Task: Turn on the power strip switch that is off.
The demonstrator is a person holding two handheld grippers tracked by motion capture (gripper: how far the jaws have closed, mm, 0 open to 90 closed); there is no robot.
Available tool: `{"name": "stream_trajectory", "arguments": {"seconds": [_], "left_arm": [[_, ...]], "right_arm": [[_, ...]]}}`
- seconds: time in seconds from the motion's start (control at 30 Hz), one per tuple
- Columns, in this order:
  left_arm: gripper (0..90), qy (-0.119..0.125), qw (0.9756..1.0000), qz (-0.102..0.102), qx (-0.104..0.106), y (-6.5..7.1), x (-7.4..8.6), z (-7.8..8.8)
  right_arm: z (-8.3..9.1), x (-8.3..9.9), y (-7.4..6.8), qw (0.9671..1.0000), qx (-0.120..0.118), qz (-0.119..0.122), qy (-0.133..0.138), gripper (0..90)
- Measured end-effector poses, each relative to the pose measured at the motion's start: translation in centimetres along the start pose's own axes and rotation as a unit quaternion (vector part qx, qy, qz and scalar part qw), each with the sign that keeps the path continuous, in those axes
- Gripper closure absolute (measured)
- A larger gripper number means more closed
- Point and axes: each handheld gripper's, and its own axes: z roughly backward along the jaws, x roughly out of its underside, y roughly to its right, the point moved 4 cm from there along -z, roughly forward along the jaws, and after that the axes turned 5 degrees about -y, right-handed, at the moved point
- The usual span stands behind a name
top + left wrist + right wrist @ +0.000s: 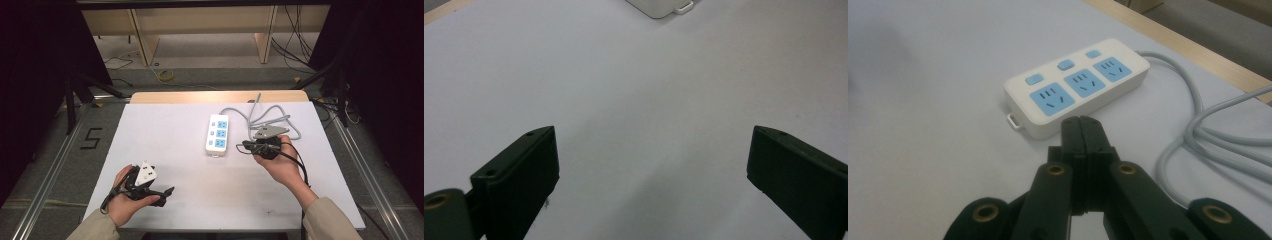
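A white power strip (218, 132) with three blue sockets lies on the white table top (165, 125), right of centre; its grey cable (270, 117) coils away behind it. My right gripper (244, 146) is just to the right of the strip, pointing at its near end. In the right gripper view the jaws (1082, 127) are pressed together with nothing between them, a little short of the strip (1078, 85). My left gripper (162, 194) rests low at the front left. Its jaws (651, 150) stand wide apart over bare table, and the strip's end (659, 7) lies far ahead.
The grey cable (1193, 135) loops on the table to the right of my right gripper. A wooden table edge (215, 96) runs along the far side. Beyond it are floor, loose wires and dark frames on both sides.
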Motion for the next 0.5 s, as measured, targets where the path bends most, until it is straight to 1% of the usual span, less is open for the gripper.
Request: {"name": "stream_trajectory", "arguments": {"seconds": [0.3,0.5], "left_arm": [[6.2,0.0,1.0,0.0,0.0,0.0,0.0,0.0],[6.3,0.0,1.0,0.002,0.001,0.0,0.0,0.0]], "right_arm": [[-0.9,-0.4,0.2,1.0,-0.001,0.0,-0.009,90.0],[-1.8,-1.1,0.3,0.9999,0.001,0.004,-0.013,90.0]]}}
